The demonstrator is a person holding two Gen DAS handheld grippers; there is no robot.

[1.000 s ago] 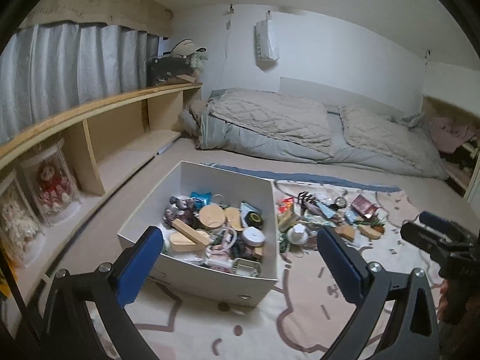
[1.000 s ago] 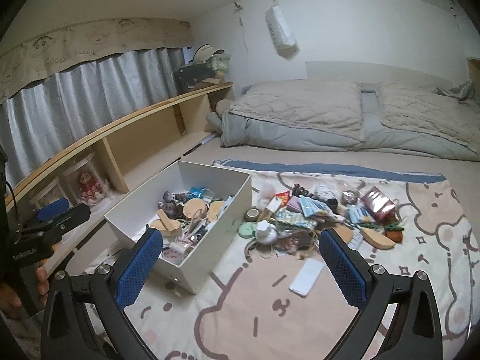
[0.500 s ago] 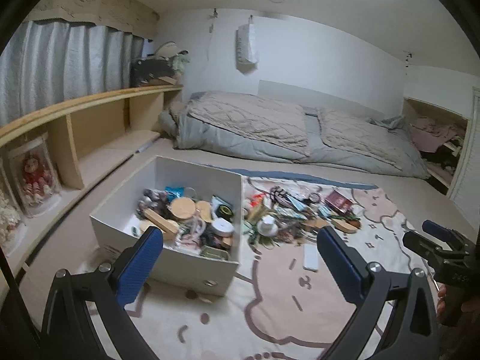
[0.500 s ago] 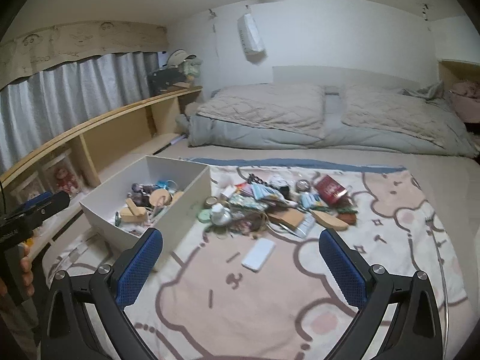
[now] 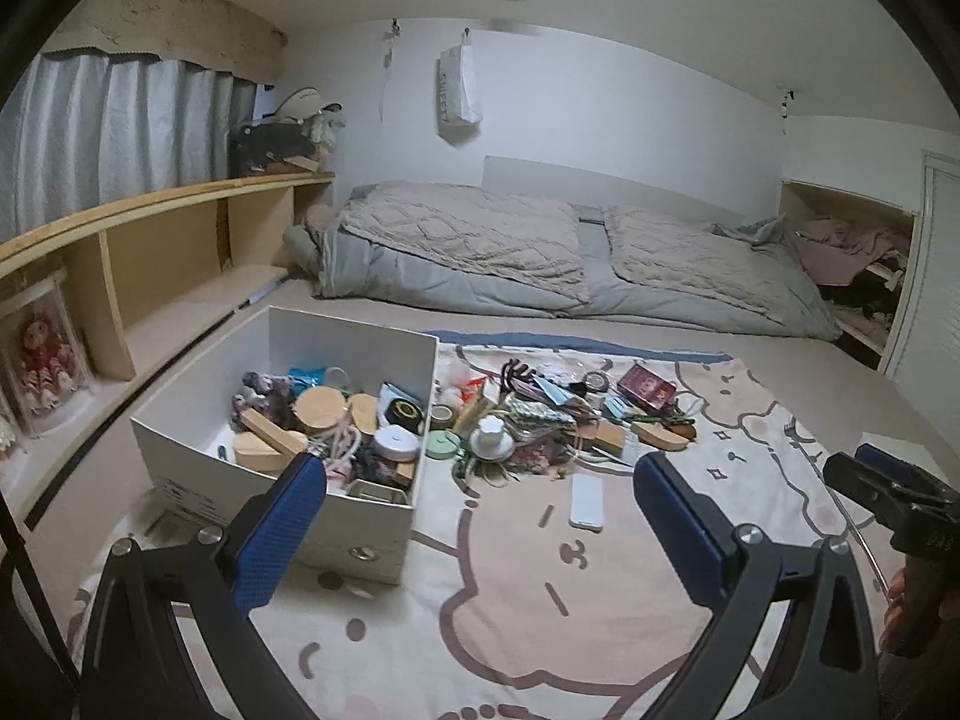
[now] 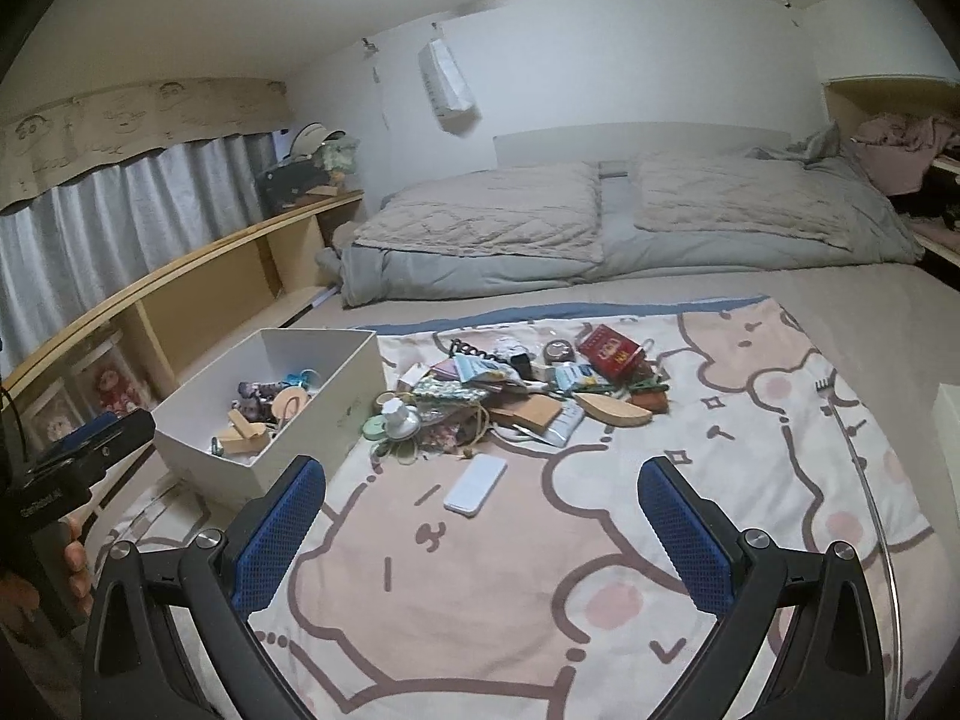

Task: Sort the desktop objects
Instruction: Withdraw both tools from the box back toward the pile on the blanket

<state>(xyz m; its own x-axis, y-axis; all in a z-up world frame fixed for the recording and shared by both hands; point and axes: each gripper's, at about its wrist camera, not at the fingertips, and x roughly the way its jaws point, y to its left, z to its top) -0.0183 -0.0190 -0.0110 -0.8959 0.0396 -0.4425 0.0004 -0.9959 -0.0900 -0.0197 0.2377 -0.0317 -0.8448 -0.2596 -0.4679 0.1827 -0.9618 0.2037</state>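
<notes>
Low-ceilinged and dim, the room holds a wide bed (image 5: 540, 276) with grey-beige quilts against the far wall, a wooden shelf (image 5: 150, 222) along the left under grey curtains (image 5: 120, 126), and a cartoon-print blanket (image 6: 600, 570) spread in front.

On the blanket, at its left edge, stands a white box (image 5: 372, 534), open at the top and already holding small things: wooden blocks, a round wooden lid, a white puck, a tin and some cord. Just beside the box's right wall lies a pile of clutter (image 6: 516, 396), spread loosely over the blanket: a red packet (image 6: 609, 351), a wooden brush-shaped piece (image 6: 612, 408), a small white cup on a saucer (image 6: 401, 417), a green roll of tape (image 6: 375, 427), a black coiled hair tie, printed pouches and cables. A flat white remote-like bar (image 6: 475, 485) lies alone, a little nearer than the pile.

Both sets of tongs hang above the blanket, clear of everything. The left tongs (image 5: 480, 540) are spread wide with nothing between the blue pads (image 5: 276, 531), aimed at the gap between box and pile. The right tongs (image 6: 480, 540) are likewise spread wide and empty, facing the white bar and the pile behind it. Each tool shows at the edge of the other's view, gripped by a hand (image 6: 36, 576).
</notes>
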